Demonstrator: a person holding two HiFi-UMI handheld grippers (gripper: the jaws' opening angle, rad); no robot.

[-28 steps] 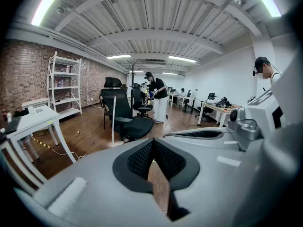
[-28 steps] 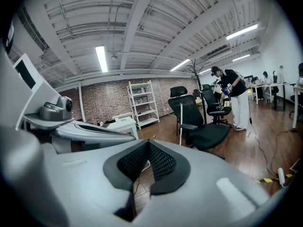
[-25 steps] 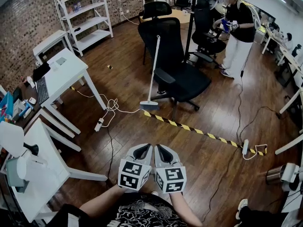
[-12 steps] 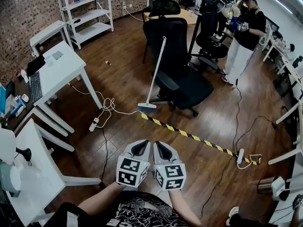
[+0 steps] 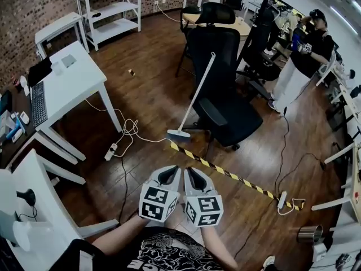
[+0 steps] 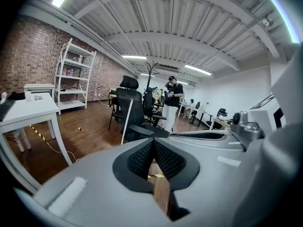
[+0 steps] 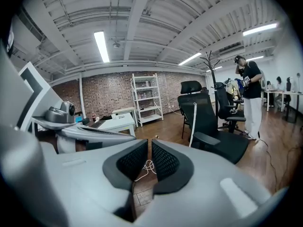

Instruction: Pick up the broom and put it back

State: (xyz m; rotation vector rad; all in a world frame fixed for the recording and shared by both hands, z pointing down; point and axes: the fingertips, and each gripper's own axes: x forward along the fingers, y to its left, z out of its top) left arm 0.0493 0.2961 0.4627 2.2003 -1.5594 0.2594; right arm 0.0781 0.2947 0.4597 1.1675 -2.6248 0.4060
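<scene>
The broom (image 5: 196, 94) has a white handle that leans against a black office chair (image 5: 225, 103), with its head on the wood floor by the chair's base. It also shows ahead as the broom (image 6: 127, 119) and the broom (image 7: 193, 124). My left gripper (image 5: 168, 175) and right gripper (image 5: 190, 175) are held side by side low in the head view, well short of the broom and pointing toward it. Both are shut with nothing between the pads. In the gripper views, the left gripper (image 6: 153, 143) and right gripper (image 7: 149, 143) show only floor beyond their tips.
A white desk (image 5: 76, 86) with a keyboard stands at the left. A power strip and cables (image 5: 115, 145) lie on the floor beside it. Yellow-black tape (image 5: 225, 175) runs across the floor between me and the chair. A person (image 5: 304, 64) stands at the back right; white shelves (image 5: 113, 7) are far back.
The whole view has advanced toward the chair and broom, which now sit slightly further right. Both grippers stay together and shut. The person at the back has shifted right in the view.
</scene>
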